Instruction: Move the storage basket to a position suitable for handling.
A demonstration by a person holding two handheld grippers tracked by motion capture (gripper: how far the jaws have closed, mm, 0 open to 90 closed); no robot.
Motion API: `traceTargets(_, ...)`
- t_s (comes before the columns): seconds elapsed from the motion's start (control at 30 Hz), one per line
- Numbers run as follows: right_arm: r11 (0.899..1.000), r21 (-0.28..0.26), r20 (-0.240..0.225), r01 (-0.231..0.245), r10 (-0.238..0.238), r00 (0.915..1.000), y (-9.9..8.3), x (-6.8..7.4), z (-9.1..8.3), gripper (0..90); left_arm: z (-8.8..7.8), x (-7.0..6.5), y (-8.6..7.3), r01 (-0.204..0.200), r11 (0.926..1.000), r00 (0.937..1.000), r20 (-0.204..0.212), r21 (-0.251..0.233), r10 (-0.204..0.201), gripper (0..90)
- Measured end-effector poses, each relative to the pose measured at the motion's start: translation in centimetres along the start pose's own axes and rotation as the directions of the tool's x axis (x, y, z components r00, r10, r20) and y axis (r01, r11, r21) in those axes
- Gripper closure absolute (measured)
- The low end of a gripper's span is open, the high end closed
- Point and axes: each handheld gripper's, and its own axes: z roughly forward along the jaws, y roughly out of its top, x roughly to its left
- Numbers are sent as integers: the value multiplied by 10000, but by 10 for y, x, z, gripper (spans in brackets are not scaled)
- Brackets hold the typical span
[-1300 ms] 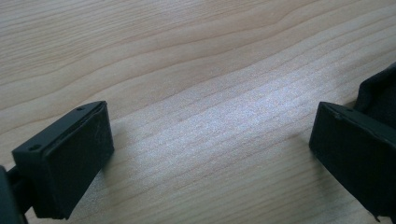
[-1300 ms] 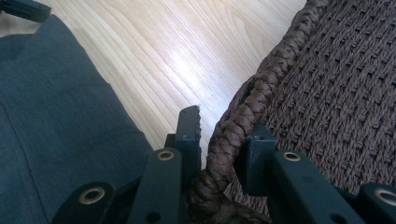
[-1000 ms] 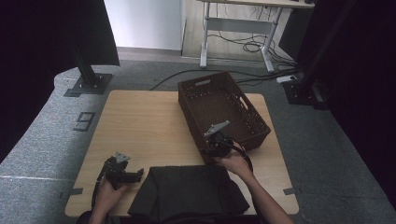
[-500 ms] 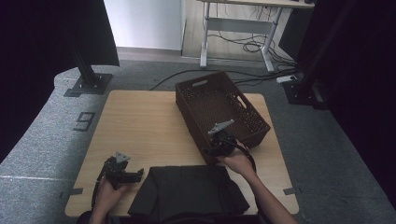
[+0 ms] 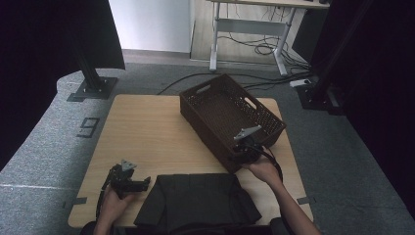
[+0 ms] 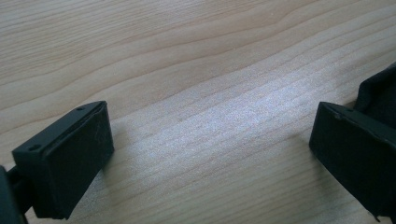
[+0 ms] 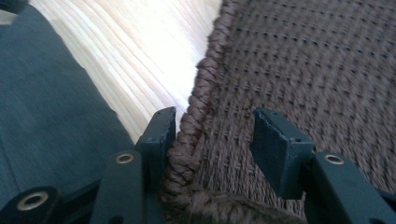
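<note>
A dark brown woven basket (image 5: pixel 205 131) stands at an angle on the right half of the wooden table (image 5: pixel 147 127). My right gripper (image 5: pixel 241 149) sits at its near corner. In the right gripper view its jaws straddle the braided rim (image 7: pixel 198 105) and have just been opening. One jaw lies against the outside of the rim and the other stands apart inside the basket, so the right gripper (image 7: pixel 215 126) is open. A folded dark cloth (image 5: pixel 195 200) lies at the table's near edge. My left gripper (image 5: pixel 141 185) rests just left of it, and this left gripper (image 6: pixel 210 135) is open wide over bare wood.
The dark cloth (image 7: pixel 46 102) lies close to the left of the basket corner, and its edge (image 6: pixel 380 88) touches the far side of my left gripper's view. Bare wood fills the table's left and middle. Black stands and a desk frame stand on the floor beyond.
My right gripper has slid to the right along the basket's near side to its corner. The left hand and the cloth have stayed where they were.
</note>
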Motion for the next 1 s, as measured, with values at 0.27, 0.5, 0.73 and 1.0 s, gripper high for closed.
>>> traceTargets(0.27,9998,55,475,196,-198,9987,-13,-17,-13,449,0,0,0,2,10000,10000,3,2,-2,0)
traceTargets(0.5,9998,108,676,180,-187,9975,-10,-14,-19,321,0,0,0,-6,10000,10000,-10,0,6,0)
traceTargets(0.73,9993,-329,1087,-161,195,9939,-7,-20,-43,220,0,-1,0,25,10000,10000,-21,-10,-25,0)
traceTargets(1.0,9945,-791,1066,-688,771,9913,-12,-25,-53,204,0,-1,0,33,10000,10000,-27,-14,-33,0)
